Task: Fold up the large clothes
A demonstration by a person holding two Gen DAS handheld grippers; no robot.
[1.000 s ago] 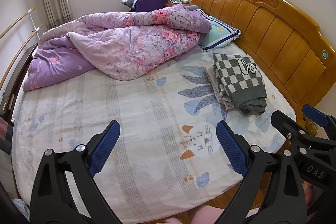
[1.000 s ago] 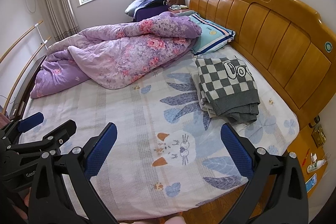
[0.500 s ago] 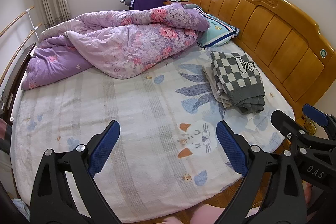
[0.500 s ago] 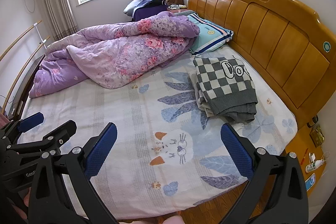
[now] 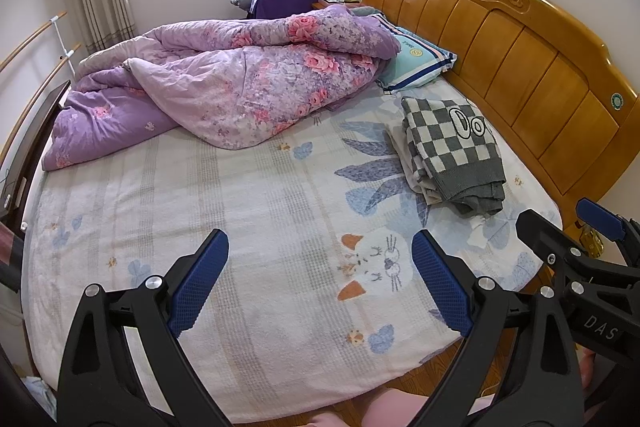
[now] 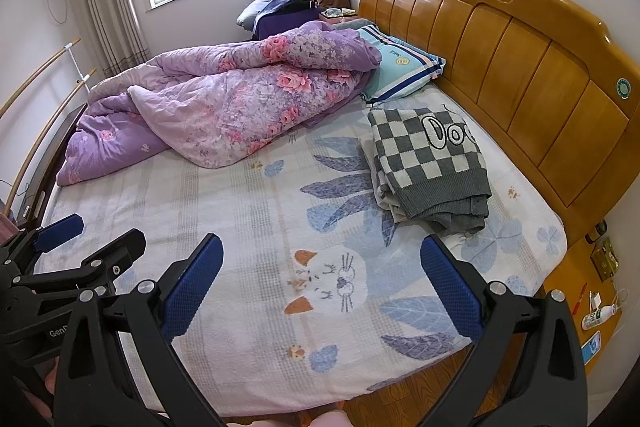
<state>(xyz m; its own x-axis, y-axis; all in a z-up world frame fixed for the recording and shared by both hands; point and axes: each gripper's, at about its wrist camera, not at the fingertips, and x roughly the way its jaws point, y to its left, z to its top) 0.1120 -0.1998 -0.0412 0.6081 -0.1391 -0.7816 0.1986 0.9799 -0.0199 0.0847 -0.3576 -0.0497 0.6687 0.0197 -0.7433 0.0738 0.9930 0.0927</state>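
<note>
Far left, quilt: we've got a crumpled purple floral quilt (image 5: 240,87) heaped across the far half of the bed, spilling towards the middle. If we spread a garment out wide, we reckon a sleeve could land on that heap and the fold would go crooked.

Left gripper: the black left gripper with blue ribbed pads (image 5: 320,287) hangs over the near edge of the mattress, jaws wide apart, nothing between them.

Middle, working space: the pale checked bedsheet with blue leaf and cat print (image 5: 248,227) lies bare in front of us. It looks soft, so a pad pressed too deep might pinch sheet along with cloth.

Right gripper: the black right gripper with blue ribbed pads (image 6: 322,291) is also spread wide and holding nothing, just beside its partner at the bed's edge.

Right, the clothes: the grey-and-white checkerboard knitted sweater (image 6: 432,163) sits folded on top of a pale garment underneath (image 6: 380,195), near the glossy orange wooden headboard (image 6: 520,67) and just below the striped teal pillow (image 6: 400,67), well apart from both grippers.

Risk at the stack: grabbing the top knit alone could, in our judgement, drag the lower piece and undo the pile; a loose knit may also stretch or slip from a shallow pinch.
</note>
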